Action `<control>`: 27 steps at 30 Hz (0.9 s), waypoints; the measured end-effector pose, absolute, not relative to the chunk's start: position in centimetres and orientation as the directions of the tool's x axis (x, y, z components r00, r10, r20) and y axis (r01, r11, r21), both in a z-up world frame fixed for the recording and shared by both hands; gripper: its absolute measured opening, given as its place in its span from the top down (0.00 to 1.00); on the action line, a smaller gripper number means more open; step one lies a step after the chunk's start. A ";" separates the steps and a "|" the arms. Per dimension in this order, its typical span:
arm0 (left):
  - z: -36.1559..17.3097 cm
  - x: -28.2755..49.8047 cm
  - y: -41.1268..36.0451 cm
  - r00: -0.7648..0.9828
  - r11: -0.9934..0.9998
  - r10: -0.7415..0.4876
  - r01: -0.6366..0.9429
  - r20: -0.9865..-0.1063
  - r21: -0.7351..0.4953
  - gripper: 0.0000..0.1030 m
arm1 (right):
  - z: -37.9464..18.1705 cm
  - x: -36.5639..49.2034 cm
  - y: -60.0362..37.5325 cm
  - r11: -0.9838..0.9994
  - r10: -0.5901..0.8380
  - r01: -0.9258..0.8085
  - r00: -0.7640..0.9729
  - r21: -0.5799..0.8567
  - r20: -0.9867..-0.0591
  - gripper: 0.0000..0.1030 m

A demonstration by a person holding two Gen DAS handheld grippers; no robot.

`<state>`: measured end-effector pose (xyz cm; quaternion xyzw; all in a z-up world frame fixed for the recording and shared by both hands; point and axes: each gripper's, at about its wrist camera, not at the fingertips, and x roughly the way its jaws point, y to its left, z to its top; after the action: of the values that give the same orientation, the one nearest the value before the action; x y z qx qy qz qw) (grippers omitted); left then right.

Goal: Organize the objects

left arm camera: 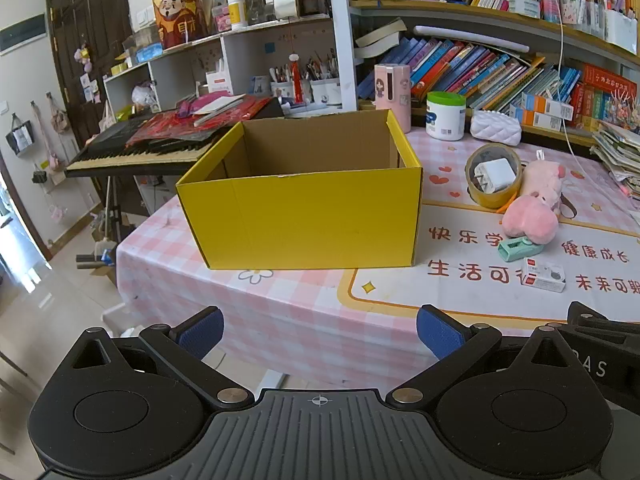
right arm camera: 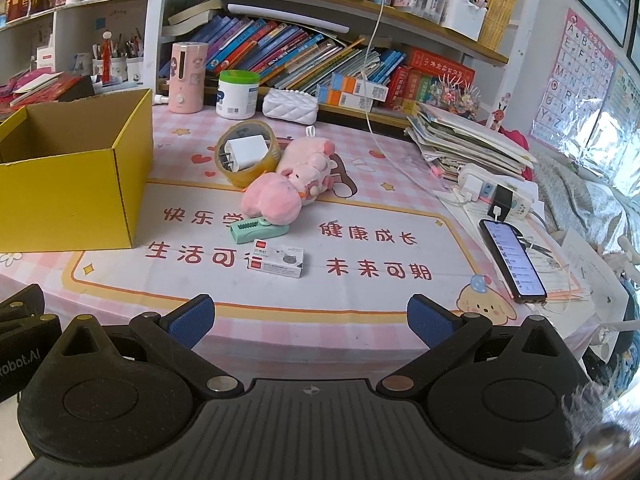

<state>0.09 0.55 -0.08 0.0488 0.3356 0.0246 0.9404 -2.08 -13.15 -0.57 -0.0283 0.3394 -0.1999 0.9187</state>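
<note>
Both grippers, left gripper and right gripper, had fingers spread wide, holding nothing. Your yellow box sat empty at the desk's left edge. The charger lay loose inside the tape roll; lifting the roll could spill it.

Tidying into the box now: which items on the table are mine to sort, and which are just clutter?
To sort: yellow box, tape roll holding the white charger, pink plush toys, green clip, small staples box.

Likely clutter: phone, power strip, paper stack.
</note>
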 end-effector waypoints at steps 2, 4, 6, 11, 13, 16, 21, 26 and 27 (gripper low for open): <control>-0.1 0.1 0.6 0.773 0.994 0.079 -0.013 -0.629 0.108 0.00 | -0.6 -2.1 -13.0 0.918 -0.387 0.348 0.689 -0.187 -0.613 0.00; -0.1 0.1 0.6 0.773 0.994 0.079 -0.014 -0.630 0.107 0.00 | -0.6 -2.1 -13.0 0.919 -0.386 0.348 0.689 -0.187 -0.613 0.00; -0.1 0.1 0.6 0.773 0.994 0.078 -0.013 -0.629 0.108 0.00 | -0.6 -2.1 -13.1 0.919 -0.386 0.348 0.689 -0.187 -0.613 0.00; -0.1 0.1 0.6 0.773 0.994 0.079 -0.014 -0.630 0.107 0.00 | -0.6 -2.1 -13.0 0.919 -0.385 0.347 0.689 -0.187 -0.615 0.00; -0.1 0.2 0.6 0.772 0.994 0.080 -0.015 -0.631 0.107 0.00 | -0.7 -2.0 -12.9 0.920 -0.384 0.346 0.688 -0.187 -0.616 0.00; -0.2 0.3 0.7 0.769 0.994 0.082 -0.018 -0.634 0.106 0.00 | -0.8 -1.8 -13.0 0.921 -0.379 0.341 0.685 -0.186 -0.622 0.00; -0.3 0.5 0.7 0.769 0.994 0.081 -0.019 -0.634 0.103 0.00 | -0.8 -1.7 -13.1 0.922 -0.378 0.340 0.685 -0.186 -0.623 0.00; -0.3 0.8 0.6 0.769 0.995 0.076 -0.013 -0.634 0.103 0.00 | -0.7 -1.5 -13.1 0.922 -0.378 0.341 0.685 -0.185 -0.623 0.00; -0.2 0.9 0.6 0.770 0.995 0.075 -0.012 -0.634 0.103 0.00 | -0.7 -1.4 -13.1 0.922 -0.378 0.341 0.684 -0.184 -0.624 0.00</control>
<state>0.87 0.56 -0.25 0.0467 0.3387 0.0231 0.9395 -1.42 -13.07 -0.69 -0.0266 0.3458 -0.1960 0.9172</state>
